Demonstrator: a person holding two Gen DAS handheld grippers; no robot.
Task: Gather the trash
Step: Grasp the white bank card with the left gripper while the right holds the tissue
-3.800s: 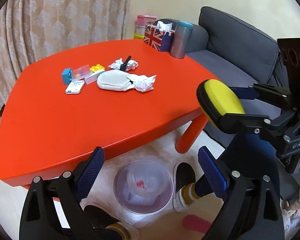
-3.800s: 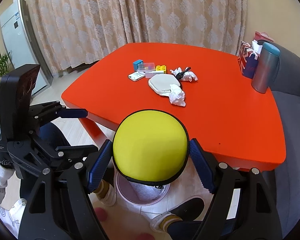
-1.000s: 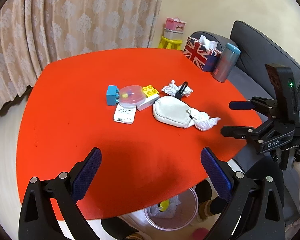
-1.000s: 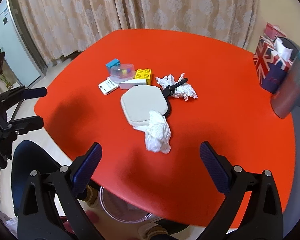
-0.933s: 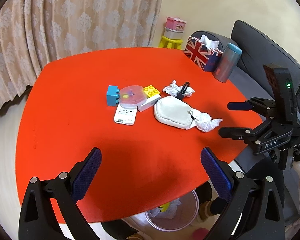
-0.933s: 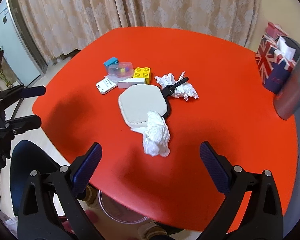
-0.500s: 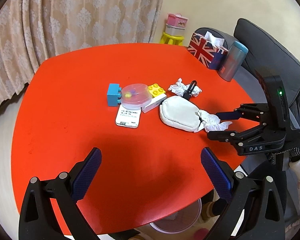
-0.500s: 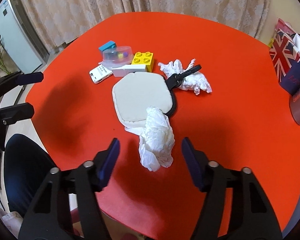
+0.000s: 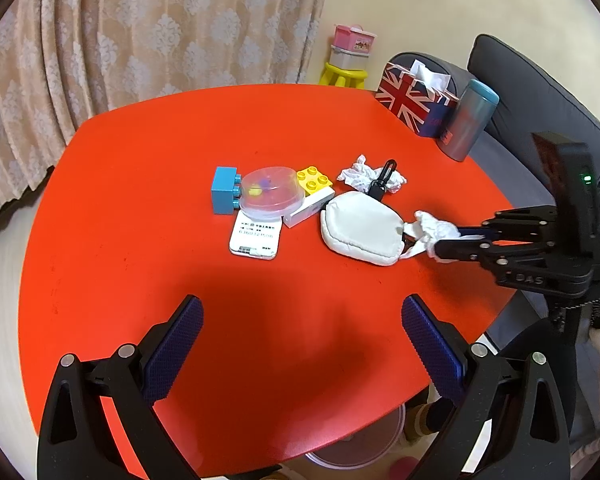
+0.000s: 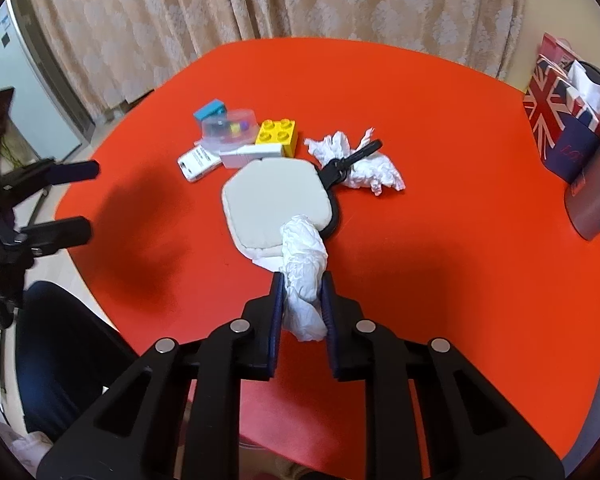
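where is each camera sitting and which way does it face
Left wrist: on the left claw, tilted down over the red table; its open fingers show, plus the right claw pinching the near tissue.
Right wrist: on the right claw, facing down at the near tissue; the left claw shows left.
Shared: white pouch, far tissue.
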